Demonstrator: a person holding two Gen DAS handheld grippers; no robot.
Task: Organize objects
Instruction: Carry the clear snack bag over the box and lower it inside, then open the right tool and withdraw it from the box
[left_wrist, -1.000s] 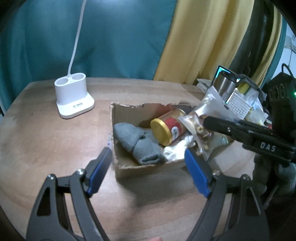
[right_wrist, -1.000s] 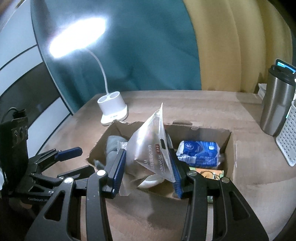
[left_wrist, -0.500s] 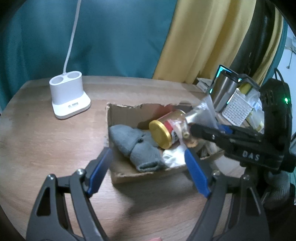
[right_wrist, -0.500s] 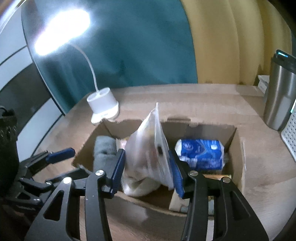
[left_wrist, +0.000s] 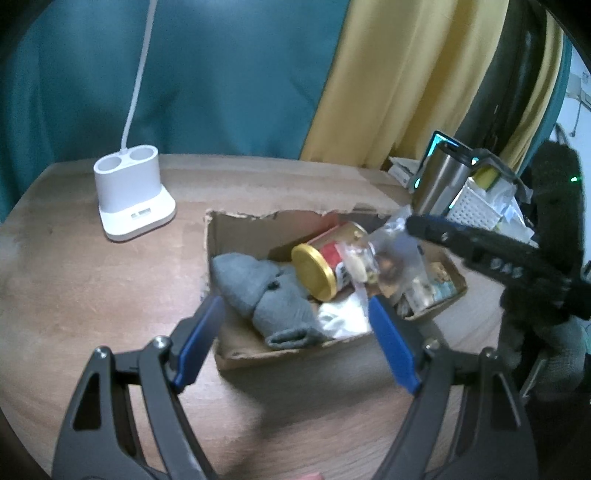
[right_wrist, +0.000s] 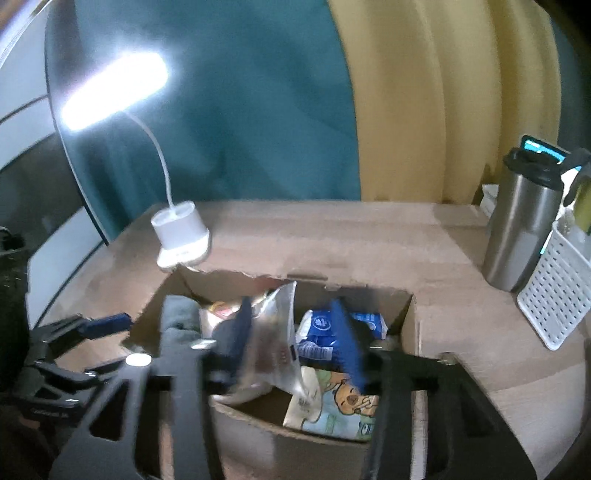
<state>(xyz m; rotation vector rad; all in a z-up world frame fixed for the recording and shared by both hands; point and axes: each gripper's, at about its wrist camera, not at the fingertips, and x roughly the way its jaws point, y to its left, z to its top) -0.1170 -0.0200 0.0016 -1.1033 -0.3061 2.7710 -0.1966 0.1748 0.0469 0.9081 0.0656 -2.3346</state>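
Note:
An open cardboard box (left_wrist: 280, 350) (right_wrist: 410, 325) sits on the wooden table. It holds grey socks (left_wrist: 266, 295), a gold-lidded red can (left_wrist: 325, 262), white cloth (left_wrist: 340, 317), a blue packet (right_wrist: 317, 332) and a cartoon-printed packet (right_wrist: 340, 402). My right gripper (right_wrist: 295, 343) is over the box with a clear snack bag (right_wrist: 273, 350) (left_wrist: 384, 258) between its spread fingers; the bag rests down in the box. My left gripper (left_wrist: 295, 332) is open and empty at the box's near edge.
A white lamp base (left_wrist: 129, 199) (right_wrist: 181, 236) stands on the table behind the box at its left. A steel bottle (right_wrist: 521, 229) and a white perforated basket (right_wrist: 554, 295) stand at the right. Teal and yellow curtains hang behind.
My right gripper has moved forward and down into the box with the bag, and its fingers have spread apart. My left gripper has shifted slightly closer to the box.

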